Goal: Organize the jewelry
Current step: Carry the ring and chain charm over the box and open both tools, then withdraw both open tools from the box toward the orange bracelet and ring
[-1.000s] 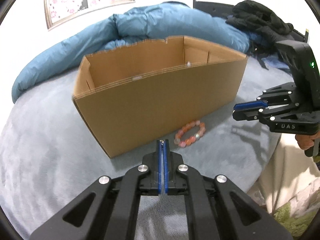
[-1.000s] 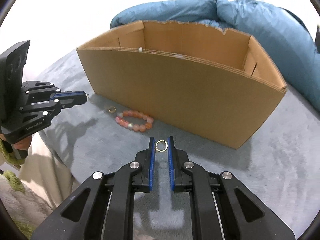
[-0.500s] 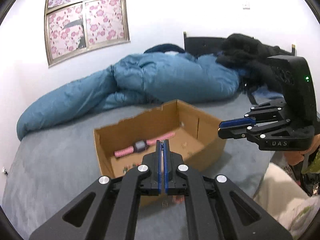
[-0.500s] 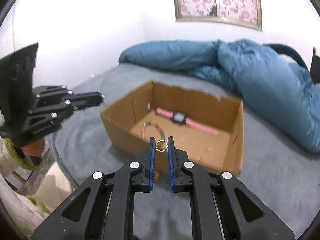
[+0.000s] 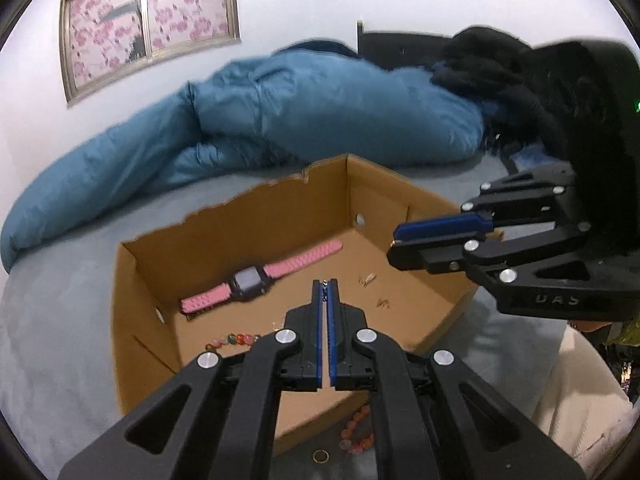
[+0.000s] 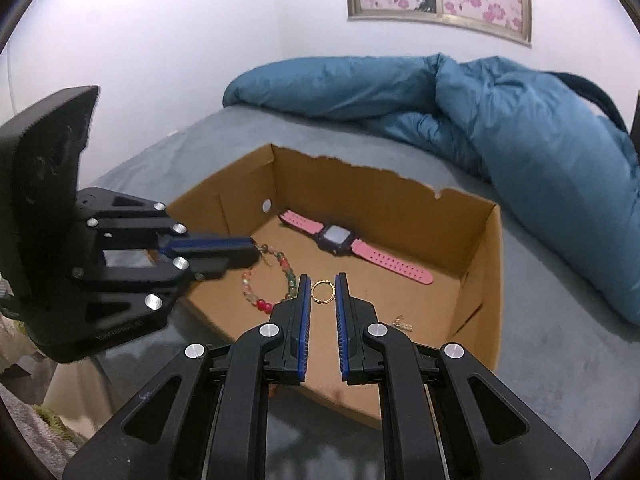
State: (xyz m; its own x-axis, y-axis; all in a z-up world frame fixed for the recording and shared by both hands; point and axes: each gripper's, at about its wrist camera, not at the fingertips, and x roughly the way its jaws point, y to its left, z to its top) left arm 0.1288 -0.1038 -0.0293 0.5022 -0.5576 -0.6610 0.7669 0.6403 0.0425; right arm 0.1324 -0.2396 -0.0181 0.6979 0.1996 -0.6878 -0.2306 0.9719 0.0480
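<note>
Right tool (image 6: 322, 286) pinching gold ring (image 6: 322, 291), left tool (image 5: 325, 290) pressed together on a thin chain (image 5: 325, 289), above cardboard box (image 6: 486, 280)

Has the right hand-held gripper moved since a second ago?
Yes. The right hand-held gripper, pinching the small gold ring, rose from beside the brown cardboard box to above its open top.

Soft, even indoor light fills both views, brightest on the white wall (image 5: 360, 8) far beyond the fingers, which is washed out nearly to glare. Fisheye distortion bends everything toward the round black rim, and the quilt (image 6: 500, 120) behind the box (image 6: 486, 280) looks slightly smeared. The metal fingers (image 6: 300, 320) stay sharp, while the bed (image 6: 320, 432) just below them lies in dim shadow.
</note>
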